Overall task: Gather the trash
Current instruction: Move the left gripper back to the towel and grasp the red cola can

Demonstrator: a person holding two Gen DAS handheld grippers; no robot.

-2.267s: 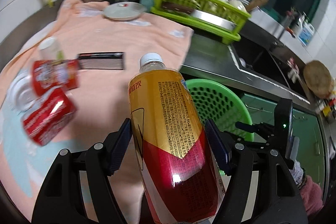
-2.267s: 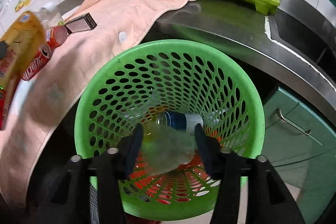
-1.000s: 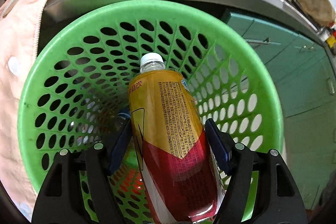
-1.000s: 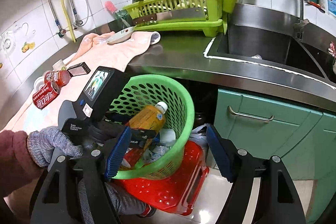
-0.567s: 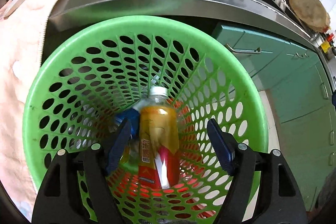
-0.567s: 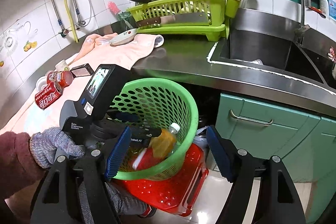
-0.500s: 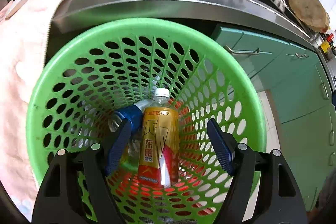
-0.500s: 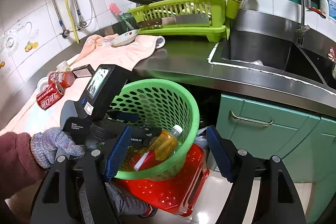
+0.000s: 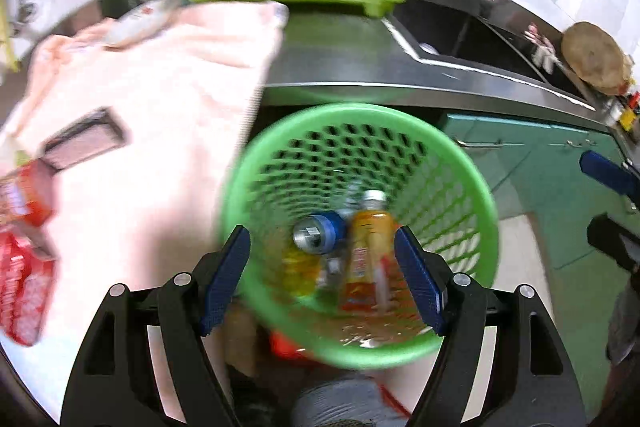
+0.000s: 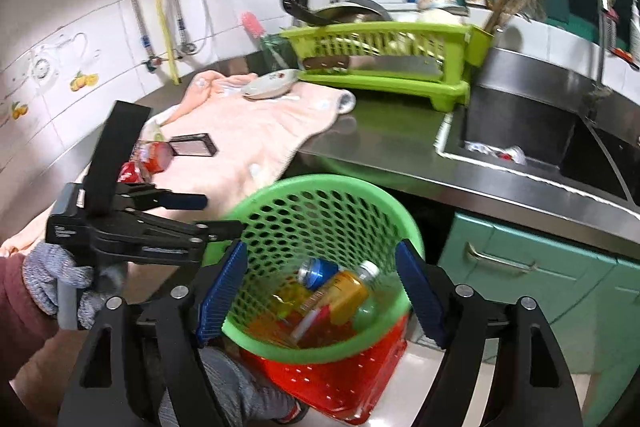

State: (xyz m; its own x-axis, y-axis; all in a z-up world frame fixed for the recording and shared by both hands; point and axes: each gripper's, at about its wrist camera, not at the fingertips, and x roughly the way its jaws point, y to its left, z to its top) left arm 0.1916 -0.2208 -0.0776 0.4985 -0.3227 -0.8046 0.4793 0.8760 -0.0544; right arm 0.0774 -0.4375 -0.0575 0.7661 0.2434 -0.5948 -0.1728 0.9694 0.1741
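The left gripper (image 9: 322, 275) has its jaws wide apart with nothing between the pads; it hangs above the near rim of the green bin (image 9: 472, 187), which serves as the landmark here. The right gripper (image 10: 320, 291) also stands wide, its jaws opening, and nothing is pinched between them; it looks down into the bin from the near side. In the right wrist view the left gripper (image 10: 200, 215) shows at the bin's left rim, held by a gloved hand (image 10: 56, 279) with a dark red sleeve.

Inside the bin lies the yellow-and-red bottle (image 9: 366, 259), white cap toward the far wall, resting free of both grippers. Just left of it, touching or nearly so, is a blue can (image 9: 320, 233) with its silver end toward the camera. More clear and yellow litter lies under them, too blurred to name. The bin sits on a red crate (image 10: 340, 383) on the floor.

Left of the bin, up on the bench (image 10: 392, 143), a pink towel (image 9: 160, 67) hangs over the edge. On it, well left of the bin, lie red cans (image 9: 24, 227) and a dark flat box (image 9: 84, 143). A small plate (image 10: 270, 85) rests at the towel's far end. Beyond the bin a lime dish rack (image 10: 384, 55) stands on the bench, and right of that is the sink (image 10: 528, 135). Teal cabinet doors (image 10: 532, 267) are right of the bin.
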